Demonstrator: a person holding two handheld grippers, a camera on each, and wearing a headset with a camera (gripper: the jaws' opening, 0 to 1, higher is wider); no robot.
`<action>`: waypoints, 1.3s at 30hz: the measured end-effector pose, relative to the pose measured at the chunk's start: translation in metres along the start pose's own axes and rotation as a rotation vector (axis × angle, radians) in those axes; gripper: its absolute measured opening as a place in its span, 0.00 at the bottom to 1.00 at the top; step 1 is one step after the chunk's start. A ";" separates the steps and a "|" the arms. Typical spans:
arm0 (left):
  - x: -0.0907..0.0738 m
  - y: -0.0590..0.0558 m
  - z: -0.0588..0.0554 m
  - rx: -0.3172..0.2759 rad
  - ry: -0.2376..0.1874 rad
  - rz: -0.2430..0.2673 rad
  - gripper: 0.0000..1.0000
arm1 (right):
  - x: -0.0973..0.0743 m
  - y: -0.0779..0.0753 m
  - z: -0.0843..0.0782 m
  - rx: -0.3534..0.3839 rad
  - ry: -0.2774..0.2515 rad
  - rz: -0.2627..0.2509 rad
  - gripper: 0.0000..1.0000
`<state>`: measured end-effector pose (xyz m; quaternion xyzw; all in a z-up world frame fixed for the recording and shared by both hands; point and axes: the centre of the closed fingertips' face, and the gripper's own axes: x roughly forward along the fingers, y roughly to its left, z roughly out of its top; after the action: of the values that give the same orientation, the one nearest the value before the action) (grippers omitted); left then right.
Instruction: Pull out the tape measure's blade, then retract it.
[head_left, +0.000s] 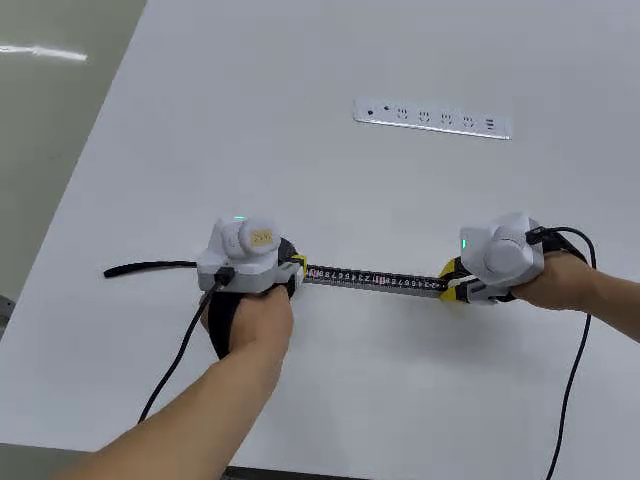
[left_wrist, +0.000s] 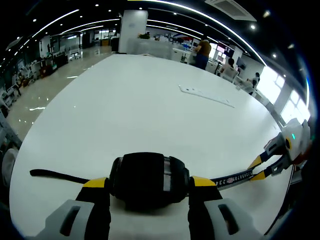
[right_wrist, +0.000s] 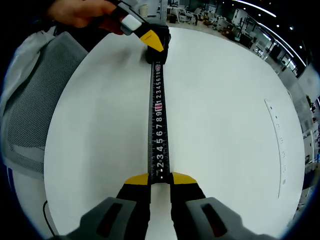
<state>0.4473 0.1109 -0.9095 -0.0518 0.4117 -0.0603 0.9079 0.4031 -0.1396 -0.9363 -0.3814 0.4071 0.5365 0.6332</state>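
The only writing we can read is on the blade (right_wrist: 159, 115) of the tape measure: white numerals on black, running 2 to 9 from the near end in the right gripper view, then a red mark where the ten falls, then a second run of 1 to 8 toward the case (right_wrist: 159, 42). We cannot make out a brand name on the case or the blade. Around the work, a white power strip (head_left: 432, 118) lies flat on the white table (head_left: 300, 130), well apart from the tape on the far side, with nothing between the two. A black strap (head_left: 150, 267) trails from the case across the tabletop to our left, and a dark cable (head_left: 575, 360) hangs from each gripper off the near edge. A grey mesh chair (right_wrist: 35, 100) stands beside the table in the right gripper view, and in the left gripper view people stand far off beyond the table's end. The left gripper (left_wrist: 149, 182) has its yellow-tipped jaws pressed against the two sides of the black case, holding it just above the table. The blade runs out straight and level from the case to the right gripper (right_wrist: 160, 179), whose jaws pinch the blade's free end between them. Our left hand (head_left: 250, 320) and right hand (head_left: 555, 282) grip the handles, one at each end of the blade.
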 end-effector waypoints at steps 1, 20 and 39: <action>0.000 0.000 0.000 -0.004 0.000 0.000 0.59 | 0.000 -0.001 0.000 0.000 -0.001 -0.001 0.14; 0.000 0.001 0.000 -0.004 -0.009 -0.001 0.59 | 0.009 -0.004 0.012 0.017 -0.022 -0.028 0.14; -0.001 0.001 0.000 -0.008 -0.005 -0.003 0.59 | 0.018 -0.003 0.037 0.010 -0.055 -0.033 0.14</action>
<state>0.4466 0.1117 -0.9090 -0.0561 0.4097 -0.0601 0.9085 0.4115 -0.0997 -0.9389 -0.3699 0.3859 0.5342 0.6549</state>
